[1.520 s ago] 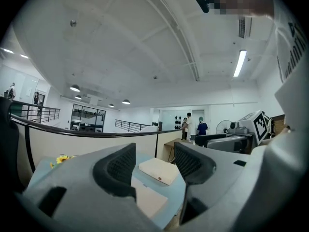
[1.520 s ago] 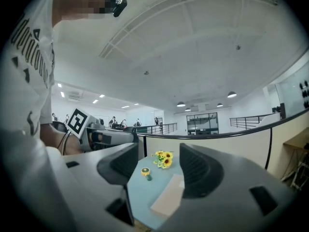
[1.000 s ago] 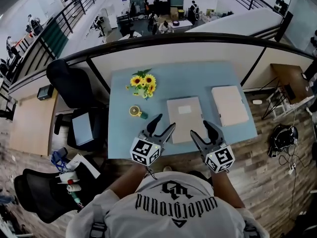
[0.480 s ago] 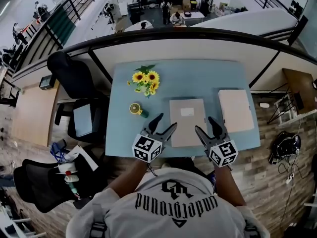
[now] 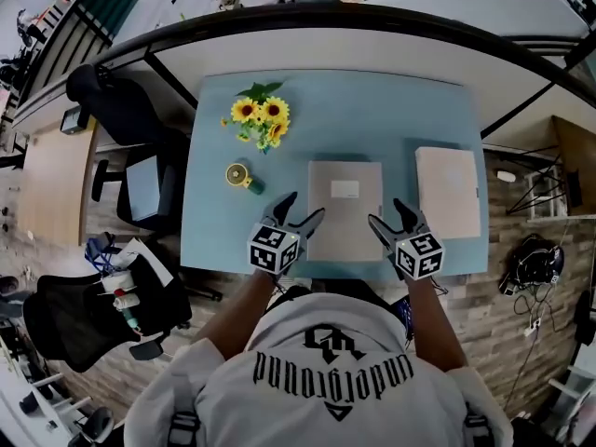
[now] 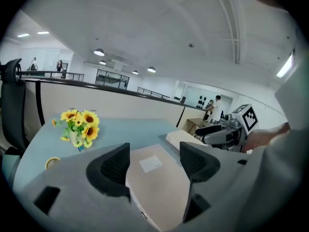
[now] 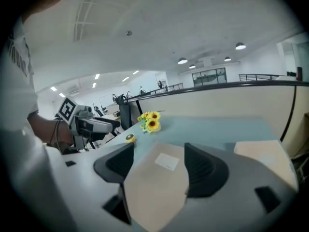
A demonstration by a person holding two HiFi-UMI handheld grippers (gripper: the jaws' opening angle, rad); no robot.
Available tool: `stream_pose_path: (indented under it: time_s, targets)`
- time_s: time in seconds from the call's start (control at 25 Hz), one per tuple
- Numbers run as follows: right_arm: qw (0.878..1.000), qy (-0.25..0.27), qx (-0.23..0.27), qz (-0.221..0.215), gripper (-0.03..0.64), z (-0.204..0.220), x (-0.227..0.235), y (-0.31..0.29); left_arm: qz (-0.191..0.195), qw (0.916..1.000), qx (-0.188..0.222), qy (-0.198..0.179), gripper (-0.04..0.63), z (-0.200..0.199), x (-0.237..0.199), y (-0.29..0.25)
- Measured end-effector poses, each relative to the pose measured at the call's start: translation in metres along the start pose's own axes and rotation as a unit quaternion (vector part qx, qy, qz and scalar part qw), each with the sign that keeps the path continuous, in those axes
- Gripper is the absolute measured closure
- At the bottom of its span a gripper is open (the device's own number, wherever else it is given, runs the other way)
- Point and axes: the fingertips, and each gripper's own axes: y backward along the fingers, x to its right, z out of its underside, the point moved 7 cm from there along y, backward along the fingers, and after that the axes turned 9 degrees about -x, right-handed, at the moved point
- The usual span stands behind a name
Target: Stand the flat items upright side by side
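Blue table (image 5: 419,110) with two flat items on it, both lying flat, neither upright. The labelled flat item (image 5: 345,236) is grey-tan with a white label (image 5: 345,189) on its far half. It lies in the middle of the table, toward the near side, with its near edge close to the near table edge. The plain flat item (image 5: 447,192) is paler and lies to the right of it near the right table edge, with a strip of bare table between the two. The left gripper (image 5: 300,210) is at the labelled flat item's near-left corner, jaws wide apart and nothing clamped; its own view shows the item lying flat under and beyond the gap. The right gripper (image 5: 389,214) is at the near-right corner of the same item, jaws also spread wide and gripping nothing. Its view shows that item through the gap, with the plain flat item off to the right. Cannot tell whether either gripper touches the item or is just above it. The two grippers angle in toward each other. Far-left on the table stands a sunflower bunch (image 5: 259,119), upright. Just near of it is a small yellow round thing (image 5: 237,174), left of the labelled flat item and apart from it. A black office chair (image 5: 112,110) stands left of the table, and there is wood floor (image 5: 521,343) to the right.
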Motion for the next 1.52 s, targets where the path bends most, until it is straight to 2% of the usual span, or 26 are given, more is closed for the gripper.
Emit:
stream_pose_path:
  time_s: [0.24, 0.48, 0.6, 0.84, 1.08, 1.16, 1.52]
  targets:
    - [0.995, -0.04, -0.091, -0.021, 0.264, 0.046, 0.043, -0.046, -0.013, 0.9943, -0.084, 0.064, 0.245, 0.05, -0.032, -0.051]
    - [0.982, -0.077, -0.165, -0.045, 0.25, 0.088, 0.068, -0.086, -0.008, 0.9804, -0.158, 0.118, 0.227, 0.099, -0.045, -0.088]
    - [0.975, -0.094, -0.194, -0.053, 0.241, 0.105, 0.077, -0.103, -0.004, 0.9741, -0.184, 0.131, 0.222, 0.119, -0.048, -0.104]
    - [0.962, -0.147, -0.215, -0.079, 0.235, 0.127, 0.09, -0.131, 0.012, 0.9614, -0.217, 0.169, 0.218, 0.141, -0.058, -0.129]
    - [0.954, -0.166, -0.231, -0.098, 0.249, 0.136, 0.089, -0.144, 0.046, 0.9531, -0.236, 0.184, 0.228, 0.148, -0.061, -0.14]
    - [0.953, -0.168, -0.231, -0.1, 0.249, 0.136, 0.089, -0.145, 0.055, 0.952, -0.237, 0.185, 0.258, 0.147, -0.06, -0.142]
    - [0.955, -0.168, -0.228, -0.091, 0.265, 0.13, 0.09, -0.143, 0.046, 0.9533, -0.243, 0.173, 0.273, 0.137, -0.057, -0.144]
